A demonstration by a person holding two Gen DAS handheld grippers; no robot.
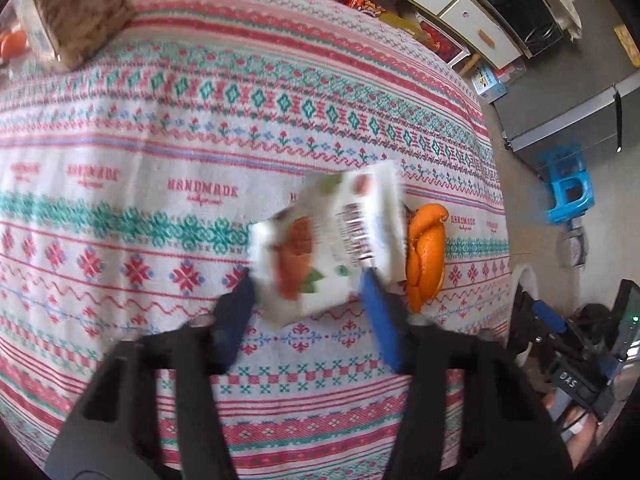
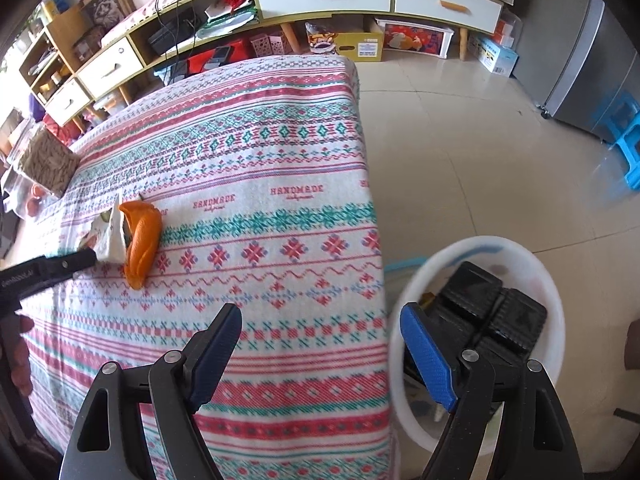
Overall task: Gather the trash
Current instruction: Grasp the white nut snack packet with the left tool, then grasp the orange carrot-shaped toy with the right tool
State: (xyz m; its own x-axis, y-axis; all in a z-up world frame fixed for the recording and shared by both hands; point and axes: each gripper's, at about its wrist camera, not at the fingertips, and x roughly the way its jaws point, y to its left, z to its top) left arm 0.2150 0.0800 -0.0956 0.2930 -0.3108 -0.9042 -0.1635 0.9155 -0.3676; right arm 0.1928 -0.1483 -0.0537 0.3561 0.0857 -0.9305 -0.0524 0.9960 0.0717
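Wrapper (image 1: 326,240) pinched in left gripper (image 1: 308,292) at frame centre, beside orange peel (image 1: 426,256); right gripper (image 2: 320,344) spread, empty. Next, probably: carry wrapper to bin (image 2: 554,292).

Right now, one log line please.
left gripper: shut on wrapper | right gripper: open, empty | orange peel: on table | bin: floor

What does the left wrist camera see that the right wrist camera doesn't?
Only the left wrist view shows the left claw with its fingers closed around the white wrapper. Only the right wrist view shows the open, empty right claw and the white bin beside the table. Both show the wrapper, the orange peel and the patterned tablecloth.
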